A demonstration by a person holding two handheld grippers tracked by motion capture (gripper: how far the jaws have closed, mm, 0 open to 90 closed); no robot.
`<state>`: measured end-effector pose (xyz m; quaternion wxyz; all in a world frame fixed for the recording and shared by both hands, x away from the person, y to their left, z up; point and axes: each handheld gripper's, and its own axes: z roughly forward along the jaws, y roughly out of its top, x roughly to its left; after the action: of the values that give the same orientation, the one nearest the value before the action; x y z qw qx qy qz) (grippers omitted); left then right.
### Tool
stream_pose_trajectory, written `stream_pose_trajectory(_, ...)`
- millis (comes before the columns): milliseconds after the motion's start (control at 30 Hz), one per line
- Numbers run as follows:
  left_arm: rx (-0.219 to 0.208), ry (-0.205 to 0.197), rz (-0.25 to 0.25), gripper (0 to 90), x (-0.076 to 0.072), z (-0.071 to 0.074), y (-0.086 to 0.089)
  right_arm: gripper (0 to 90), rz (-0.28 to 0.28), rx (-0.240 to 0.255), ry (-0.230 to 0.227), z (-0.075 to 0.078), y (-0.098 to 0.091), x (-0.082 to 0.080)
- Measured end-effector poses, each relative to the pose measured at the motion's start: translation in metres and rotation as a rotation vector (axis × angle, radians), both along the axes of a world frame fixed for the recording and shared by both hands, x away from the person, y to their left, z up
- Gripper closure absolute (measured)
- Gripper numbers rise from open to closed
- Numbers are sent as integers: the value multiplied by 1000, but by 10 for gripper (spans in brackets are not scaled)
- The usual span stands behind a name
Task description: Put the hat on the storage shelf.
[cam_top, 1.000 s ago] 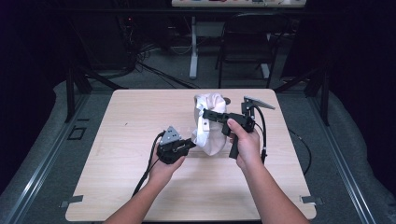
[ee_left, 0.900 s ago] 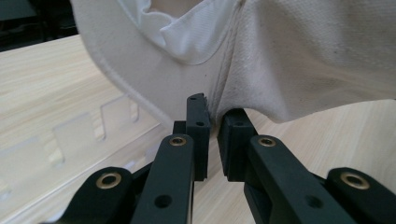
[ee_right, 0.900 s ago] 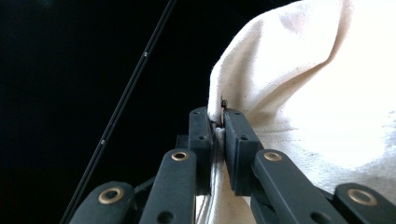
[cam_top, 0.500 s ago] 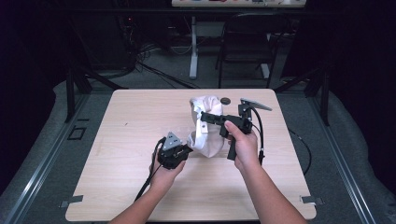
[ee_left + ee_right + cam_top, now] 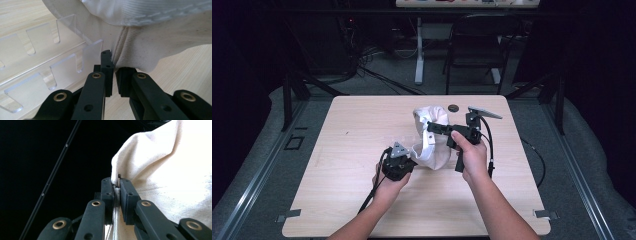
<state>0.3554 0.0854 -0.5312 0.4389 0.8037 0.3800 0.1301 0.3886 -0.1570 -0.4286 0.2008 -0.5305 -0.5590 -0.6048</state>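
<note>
Worktop (image 5: 342,165): pale wood, carrying all items. Cloth bag (image 5: 432,145): off-white fabric, standing crumpled just to 2 o'clock of the worktop's centre, lifted between my two tools. Clear plastic rack (image 5: 37,75): slotted, lying on the wood against the bag's lower edge, as the left gripper view shows. My right tongs (image 5: 430,127): held level, pointing toward 9 o'clock, pressed together on the bag's upper hem; fabric is pinched between the pads (image 5: 126,195). My left tongs (image 5: 113,75): at 7 o'clock of the bag, pressed together on a fold of its lower edge. Small dark disc (image 5: 453,107): at 12 o'clock of the bag, apart from it.
</note>
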Motion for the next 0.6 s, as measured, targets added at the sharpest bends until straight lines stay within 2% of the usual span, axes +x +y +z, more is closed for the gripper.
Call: stream_pose_trajectory(600, 5, -16, 0, 848, 0, -1, -1, 827, -6, -1, -4, -1, -2, 0)
